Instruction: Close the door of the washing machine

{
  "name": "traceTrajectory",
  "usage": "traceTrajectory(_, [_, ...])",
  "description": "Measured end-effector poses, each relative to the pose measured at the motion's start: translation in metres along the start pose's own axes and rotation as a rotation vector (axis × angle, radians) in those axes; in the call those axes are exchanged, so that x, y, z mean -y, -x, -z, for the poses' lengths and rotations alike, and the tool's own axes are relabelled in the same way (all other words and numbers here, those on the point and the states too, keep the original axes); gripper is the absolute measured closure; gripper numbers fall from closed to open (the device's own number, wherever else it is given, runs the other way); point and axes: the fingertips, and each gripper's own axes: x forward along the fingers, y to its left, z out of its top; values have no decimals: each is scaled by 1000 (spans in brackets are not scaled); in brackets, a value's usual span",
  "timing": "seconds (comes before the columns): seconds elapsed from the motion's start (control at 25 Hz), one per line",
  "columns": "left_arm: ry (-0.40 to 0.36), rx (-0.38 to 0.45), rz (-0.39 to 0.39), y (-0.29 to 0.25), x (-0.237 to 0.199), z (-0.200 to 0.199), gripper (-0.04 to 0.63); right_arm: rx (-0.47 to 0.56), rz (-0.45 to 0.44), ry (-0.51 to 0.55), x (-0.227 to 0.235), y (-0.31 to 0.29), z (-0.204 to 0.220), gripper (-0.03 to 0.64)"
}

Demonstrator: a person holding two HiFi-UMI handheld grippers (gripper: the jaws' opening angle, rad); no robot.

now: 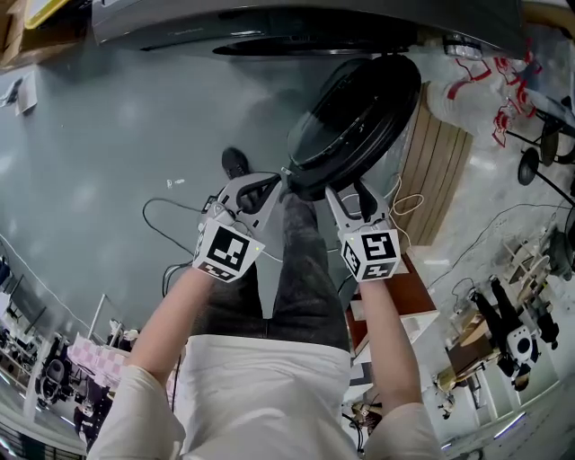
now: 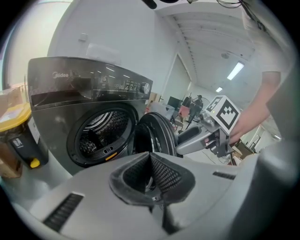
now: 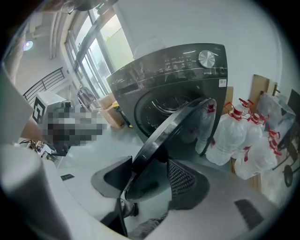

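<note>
The dark washing machine (image 1: 269, 27) stands along the top of the head view, and its round glass door (image 1: 355, 112) swings out toward me. My right gripper (image 1: 350, 193) is at the door's near rim. In the right gripper view, the door (image 3: 173, 136) edge passes between the wide-open jaws of the right gripper (image 3: 150, 180), closer to the left pad, with a gap to the mesh right pad. My left gripper (image 1: 274, 184) hovers just left of the door rim. Its pads (image 2: 164, 173) meet with nothing between them. Beyond it I see the drum opening (image 2: 101, 133) and the door (image 2: 157, 133).
Large water bottles (image 3: 234, 136) with red caps stand to the right of the machine, next to leaning wooden boards (image 1: 431, 171). A yellow-capped container (image 2: 18, 136) sits to the machine's left. A cable (image 1: 171, 225) lies on the grey floor. Benches with equipment fill the right side.
</note>
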Motion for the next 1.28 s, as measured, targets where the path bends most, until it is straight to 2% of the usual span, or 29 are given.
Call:
traceTrajectory(0.52, [31, 13, -49, 28, -39, 16, 588, 50, -31, 50, -41, -45, -45, 375])
traceTrajectory(1.04, [59, 47, -105, 46, -75, 20, 588, 126, -8, 123, -58, -86, -96, 377])
traceTrajectory(1.28, [83, 55, -133, 56, -99, 24, 588, 160, 36, 180, -59, -107, -124, 421])
